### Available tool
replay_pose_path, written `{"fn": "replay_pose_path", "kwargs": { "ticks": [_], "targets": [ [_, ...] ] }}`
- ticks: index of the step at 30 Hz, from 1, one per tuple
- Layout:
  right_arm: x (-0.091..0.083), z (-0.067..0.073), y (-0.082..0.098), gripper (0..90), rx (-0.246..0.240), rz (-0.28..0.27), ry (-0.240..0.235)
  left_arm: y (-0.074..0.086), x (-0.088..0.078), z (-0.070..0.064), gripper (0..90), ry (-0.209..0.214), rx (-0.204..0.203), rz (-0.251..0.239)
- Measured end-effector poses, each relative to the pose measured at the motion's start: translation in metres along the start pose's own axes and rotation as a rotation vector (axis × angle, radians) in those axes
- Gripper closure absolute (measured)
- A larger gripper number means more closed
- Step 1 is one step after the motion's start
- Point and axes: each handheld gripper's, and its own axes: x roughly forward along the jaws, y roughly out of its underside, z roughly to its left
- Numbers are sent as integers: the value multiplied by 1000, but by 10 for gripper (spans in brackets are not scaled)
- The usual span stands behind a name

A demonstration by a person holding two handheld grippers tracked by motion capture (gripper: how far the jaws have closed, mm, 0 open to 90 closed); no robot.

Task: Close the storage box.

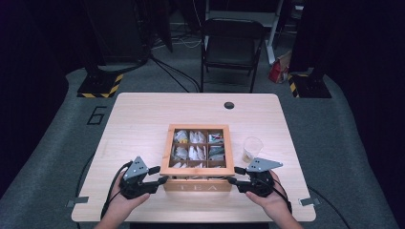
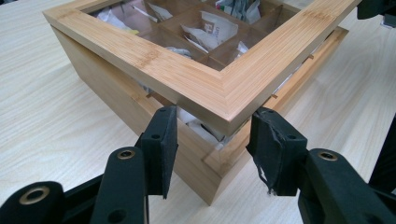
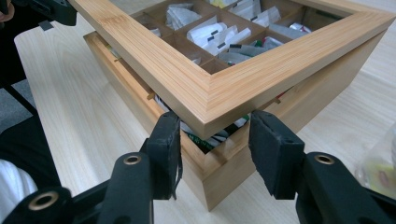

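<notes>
The left hand-held gripper (image 1: 161,175) sits at the near left corner of the wooden tea box (image 1: 197,185), which stands a little right of the middle of the tabletop (image 1: 138,119), near its near edge. In the left gripper view its two black jaws stand apart on either side of the lid (image 2: 205,84) corner, the pads just beside the wood; whether they press on it cannot be told. The lid, a bamboo frame around a clear pane, is raised slightly off the box body, leaving a gap at the near corners where tea bags (image 2: 208,29) show in the compartments below. The front face of the box reads "TEA". At the near right corner the right hand-held gripper (image 1: 233,176) mirrors the left: its jaws stand apart, flanking the lid corner close by, contact not clear. Right of the box, just beyond that gripper, stands a clear plastic cup (image 1: 251,149). A black folding chair (image 1: 232,47) stands on the floor beyond the far edge of the tabletop.
</notes>
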Motion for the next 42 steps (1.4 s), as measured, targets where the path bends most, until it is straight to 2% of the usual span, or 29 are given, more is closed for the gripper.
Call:
{"fn": "replay_pose_path", "kwargs": {
  "ticks": [5, 9, 13, 19, 23, 24, 25, 30, 32, 35, 42],
  "targets": [
    [1, 1, 3, 535, 5, 18, -2, 2, 0, -1, 520, 14, -1, 20],
    [3, 4, 7, 529, -10, 72, 7, 3, -4, 0, 542, 28, -20, -5],
    [-7, 3, 7, 549, 13, 11, 9, 4, -3, 1, 537, 24, -15, 9],
    [-8, -2, 8, 533, 33, 14, 14, 3, -3, 4, 519, 16, -30, 5],
    [-13, -5, 7, 521, 45, -4, 22, 3, -6, 11, 495, 2, -60, -12],
    [-14, -7, 7, 520, 51, -11, 21, 3, -8, 14, 495, 9, -70, -4],
    [-16, -9, 7, 519, 53, -21, 25, 3, -8, 16, 495, -7, -71, -15],
    [-19, -19, 10, 510, 71, -22, 71, 6, -10, 26, 495, -27, -90, -13],
    [-20, -22, 12, 510, 80, -25, 76, 7, -11, 29, 495, -32, -109, -18],
    [-21, -25, 14, 507, 91, -24, 83, 8, -12, 34, 495, -47, -109, -20],
    [-19, -27, 20, 500, 66, -22, 109, 11, -11, 40, 489, -58, -135, -22]
  ]
}}
